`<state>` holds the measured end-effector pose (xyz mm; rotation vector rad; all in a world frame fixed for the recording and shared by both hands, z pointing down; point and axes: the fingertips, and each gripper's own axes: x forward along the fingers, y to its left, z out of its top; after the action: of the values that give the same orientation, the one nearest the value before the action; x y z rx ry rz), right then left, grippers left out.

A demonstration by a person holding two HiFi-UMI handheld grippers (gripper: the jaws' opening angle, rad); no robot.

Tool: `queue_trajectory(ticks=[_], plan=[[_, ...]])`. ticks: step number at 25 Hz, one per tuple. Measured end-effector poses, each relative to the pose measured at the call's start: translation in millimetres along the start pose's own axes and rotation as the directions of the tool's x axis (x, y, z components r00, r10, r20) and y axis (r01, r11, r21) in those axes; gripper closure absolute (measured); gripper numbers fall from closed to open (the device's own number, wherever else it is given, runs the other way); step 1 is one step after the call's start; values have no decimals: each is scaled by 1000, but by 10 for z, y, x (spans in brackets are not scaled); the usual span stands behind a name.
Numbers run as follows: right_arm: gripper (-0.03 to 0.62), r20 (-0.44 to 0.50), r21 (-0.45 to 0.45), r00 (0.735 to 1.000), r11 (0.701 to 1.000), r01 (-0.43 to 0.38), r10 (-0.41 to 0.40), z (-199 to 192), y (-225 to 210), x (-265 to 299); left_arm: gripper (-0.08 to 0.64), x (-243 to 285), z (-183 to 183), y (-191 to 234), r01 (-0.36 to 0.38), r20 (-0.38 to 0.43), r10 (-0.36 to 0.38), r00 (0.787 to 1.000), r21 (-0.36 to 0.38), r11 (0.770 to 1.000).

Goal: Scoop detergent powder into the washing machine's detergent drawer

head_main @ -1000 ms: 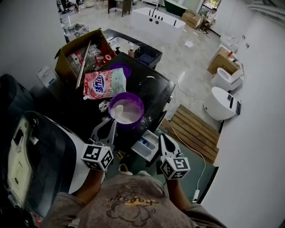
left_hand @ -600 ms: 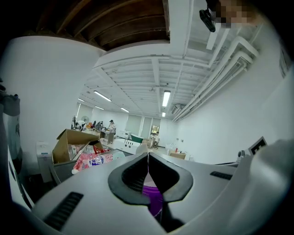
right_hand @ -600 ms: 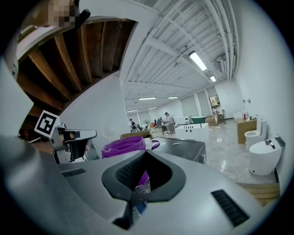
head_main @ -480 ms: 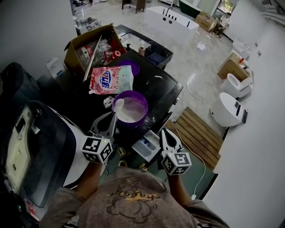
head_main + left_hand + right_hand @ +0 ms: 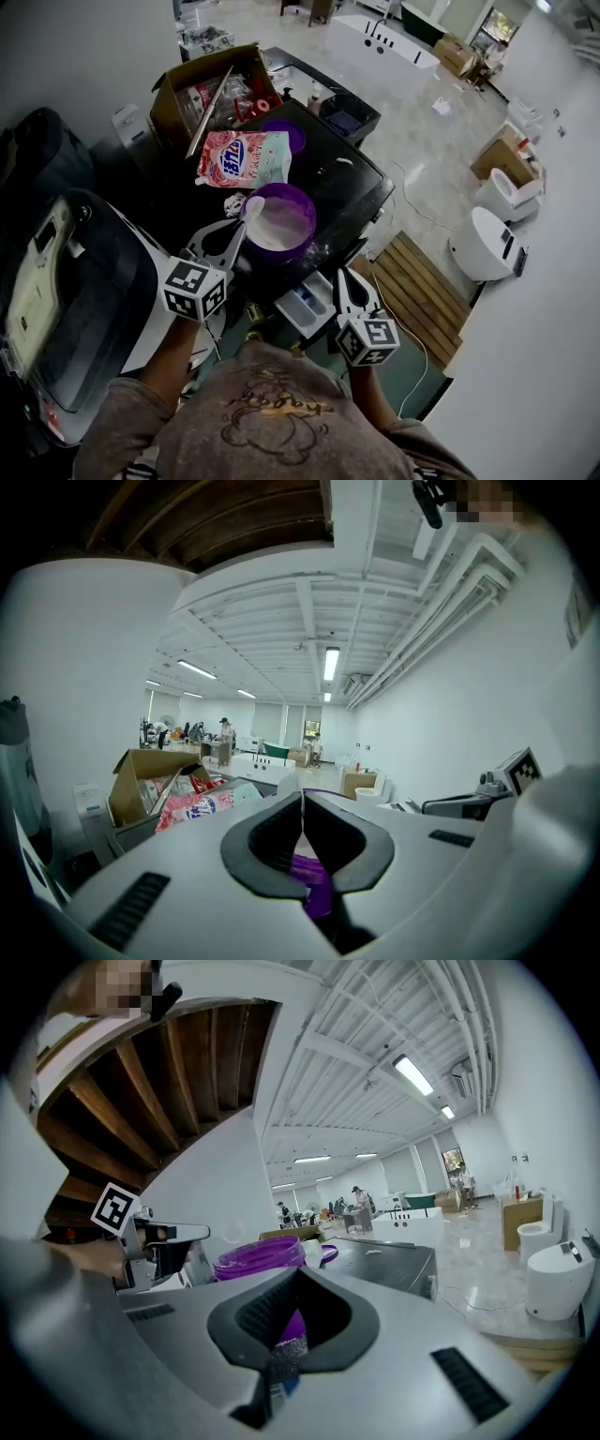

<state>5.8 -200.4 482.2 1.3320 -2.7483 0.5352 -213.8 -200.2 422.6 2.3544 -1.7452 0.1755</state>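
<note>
A purple tub [image 5: 278, 221] of white powder stands on the black top [image 5: 349, 187], with a pink detergent bag [image 5: 246, 159] behind it. The open detergent drawer [image 5: 309, 302] juts out below the tub. My left gripper [image 5: 238, 230] is shut, its tips at the tub's left rim. In the left gripper view the left gripper [image 5: 302, 799] shows purple through the gap behind its pads. My right gripper [image 5: 343, 277] is shut and empty, just right of the drawer. In the right gripper view the right gripper [image 5: 298, 1274] points at the tub [image 5: 261, 1258].
The white washing machine [image 5: 84, 281] fills the lower left. An open cardboard box [image 5: 202, 84] and a purple lid [image 5: 281, 136] lie behind the bag. A wooden pallet [image 5: 417, 291] and white toilets [image 5: 483, 244] stand on the floor to the right.
The head camera has shifted, so the whole scene sits higher in view. Both grippers stay shut and keep their places beside the tub and the drawer.
</note>
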Motion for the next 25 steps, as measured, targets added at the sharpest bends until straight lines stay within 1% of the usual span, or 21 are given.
queue_trajectory(ticks=[4,8,10,15,18,20,22,25], plan=[[598,9,15,1000,1000,-11,11,36,15,8,537,70,37,29,30,-47,-29,998,27,999],[598,13,33,1000,999,-14,14,72,25,22,537,165,56,40,69,-102,-65,993,44,997],[598,14,33,1000,999,-17,16,69,19,23,537,209,59,30,91,-131,-82,988,65,994],[598,10,15,1000,1000,-26,26,16,-15,13,537,317,48,-23,160,-194,-141,971,86,983],[598,20,36,999,999,-26,25,56,13,17,537,380,15,-66,205,-246,-168,955,132,970],[598,22,44,1000,999,-23,22,70,12,12,537,420,-8,-102,235,-285,-179,941,175,956],[598,13,30,1000,999,-23,23,25,-18,1,537,451,-34,-122,261,-322,-184,929,215,941],[598,13,39,1000,999,-22,22,24,-10,-2,537,488,-70,-113,292,-368,-186,911,256,921]])
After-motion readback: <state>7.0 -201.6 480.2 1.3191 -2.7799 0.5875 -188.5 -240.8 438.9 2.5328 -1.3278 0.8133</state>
